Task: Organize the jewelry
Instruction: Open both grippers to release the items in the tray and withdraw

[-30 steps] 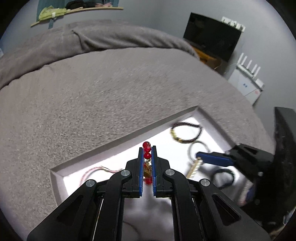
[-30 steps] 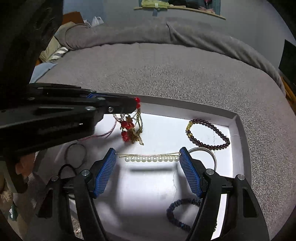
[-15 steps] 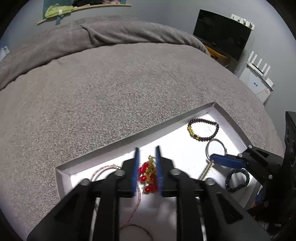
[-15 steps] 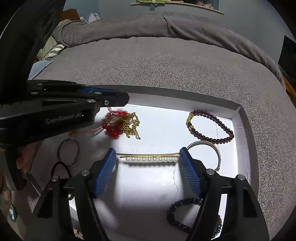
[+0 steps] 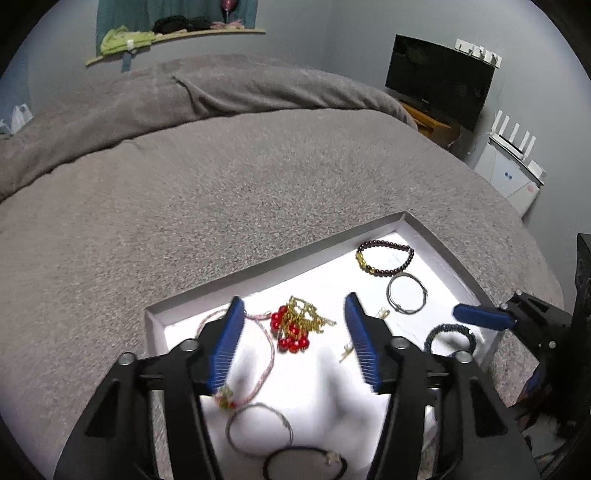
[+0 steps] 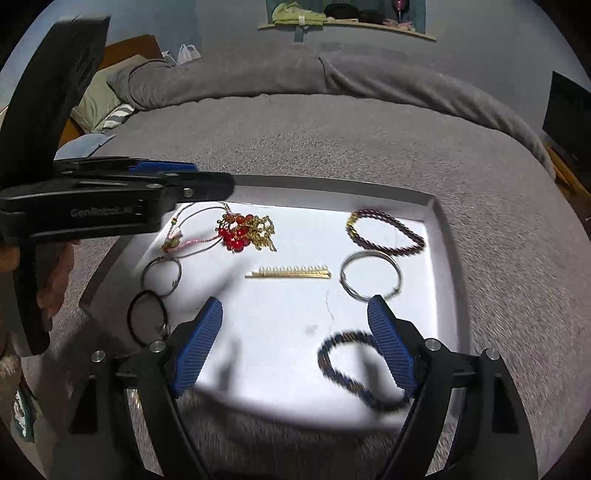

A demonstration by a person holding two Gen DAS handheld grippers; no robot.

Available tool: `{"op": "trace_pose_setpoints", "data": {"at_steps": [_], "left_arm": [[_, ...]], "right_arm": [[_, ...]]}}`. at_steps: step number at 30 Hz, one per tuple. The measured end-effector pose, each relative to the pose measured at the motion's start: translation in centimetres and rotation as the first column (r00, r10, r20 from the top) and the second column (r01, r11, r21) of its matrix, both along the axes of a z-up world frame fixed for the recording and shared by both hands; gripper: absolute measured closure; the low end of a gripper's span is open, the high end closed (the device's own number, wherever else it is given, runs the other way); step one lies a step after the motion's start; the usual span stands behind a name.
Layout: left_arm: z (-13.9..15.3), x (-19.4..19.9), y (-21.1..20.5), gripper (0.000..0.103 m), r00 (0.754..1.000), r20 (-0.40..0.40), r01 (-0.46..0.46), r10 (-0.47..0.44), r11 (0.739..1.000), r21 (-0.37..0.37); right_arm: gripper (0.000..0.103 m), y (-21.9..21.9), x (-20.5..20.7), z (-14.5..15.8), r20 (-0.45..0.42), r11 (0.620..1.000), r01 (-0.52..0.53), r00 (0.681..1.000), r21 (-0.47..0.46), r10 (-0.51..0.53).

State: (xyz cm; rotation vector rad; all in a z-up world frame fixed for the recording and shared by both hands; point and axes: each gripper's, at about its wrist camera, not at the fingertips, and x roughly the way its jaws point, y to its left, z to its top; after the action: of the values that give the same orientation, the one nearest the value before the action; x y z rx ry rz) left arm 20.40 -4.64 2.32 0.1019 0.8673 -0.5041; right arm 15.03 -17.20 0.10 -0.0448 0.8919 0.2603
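Note:
A white tray [image 5: 441,242] [image 6: 439,236] lies on a grey bed. In it lie a red-bead and gold-chain piece [image 5: 295,326] [image 6: 245,230], a pearl hairpin [image 6: 288,273], a dark red bead bracelet [image 5: 386,258] [image 6: 386,230], a silver bangle [image 5: 406,293] [image 6: 369,275], a blue bead bracelet [image 5: 448,338] [image 6: 354,373], a pink cord [image 5: 258,354], a thin ring [image 6: 162,275] and a black hair tie [image 6: 146,317]. My left gripper [image 5: 295,343] is open and empty above the red piece. My right gripper [image 6: 295,349] is open and empty over the tray's near part.
The grey blanket [image 5: 221,177] covers the bed all round the tray. A TV [image 5: 439,79] and a white router [image 5: 513,155] stand at the right wall. A shelf [image 6: 347,22] hangs on the far wall.
My left gripper opened, dropped the red-bead and gold-chain piece into the tray, and drew back. My right gripper drew back from the pearl hairpin, staying open.

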Motion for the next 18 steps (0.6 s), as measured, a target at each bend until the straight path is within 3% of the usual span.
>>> {"op": "trace_pose_setpoints", "data": {"at_steps": [12, 18], "left_arm": [[2.2, -5.5, 2.2, 0.018, 0.993, 0.087, -0.075, 0.074, 0.997, 0.003], [3.0, -7.7, 3.1, 0.012, 0.987, 0.116, -0.107, 0.107, 0.994, -0.002]], "right_arm": [[0.006, -2.7, -5.5, 2.0, 0.066, 0.999, 0.039, 0.997, 0.025, -0.041], [0.006, -4.4, -7.2, 2.9, 0.086, 0.996, 0.072, 0.993, 0.049, -0.076]]}}
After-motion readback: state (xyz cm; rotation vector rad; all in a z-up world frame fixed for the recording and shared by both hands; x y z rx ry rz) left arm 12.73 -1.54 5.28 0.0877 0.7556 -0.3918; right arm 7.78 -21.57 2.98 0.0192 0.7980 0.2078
